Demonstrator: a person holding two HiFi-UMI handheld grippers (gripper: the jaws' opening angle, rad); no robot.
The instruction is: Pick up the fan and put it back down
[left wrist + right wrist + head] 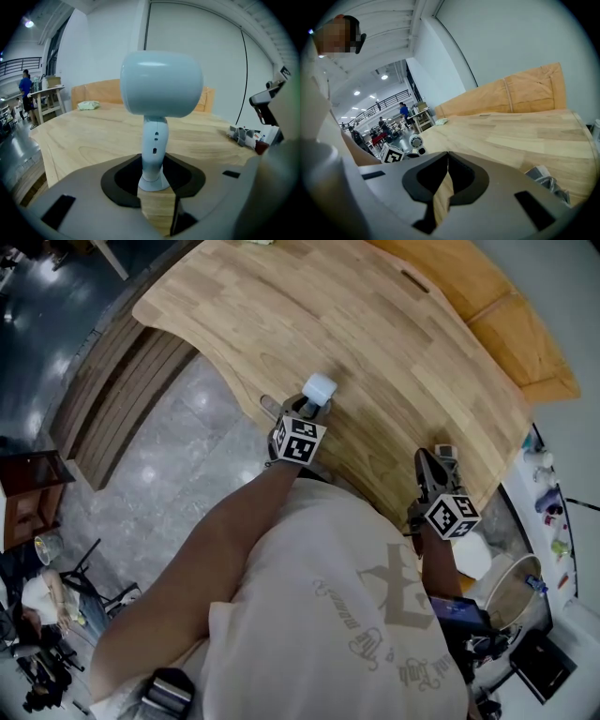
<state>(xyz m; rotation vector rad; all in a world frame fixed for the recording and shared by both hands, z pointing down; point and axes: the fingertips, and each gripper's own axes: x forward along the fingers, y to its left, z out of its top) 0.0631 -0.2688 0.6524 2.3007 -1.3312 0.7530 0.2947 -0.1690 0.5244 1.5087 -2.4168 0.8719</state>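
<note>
Item: fan, small and pale blue, with a bulbous head on a slim stem over a small round foot. It is stood upright on the wooden table, at the centre of the left gripper view and just above centre in the head view, close to the table's curved near edge. It is judged light, rigid, smooth-skinned and top-heavy. The low stem is judged the best hold, the head being too wide and slippery. The stem is clamped just above the foot by the left gripper, and the foot is seen resting on the wood. The right gripper is carried with jaws together and nothing held, at the lower right of the head view, apart from the fan. Bare tabletop is seen beyond the fan. A green cloth lies far off at the left and small clutter at the right edge. A straight lift is judged unobstructed, but the near edge is to be minded on setting down.
</note>
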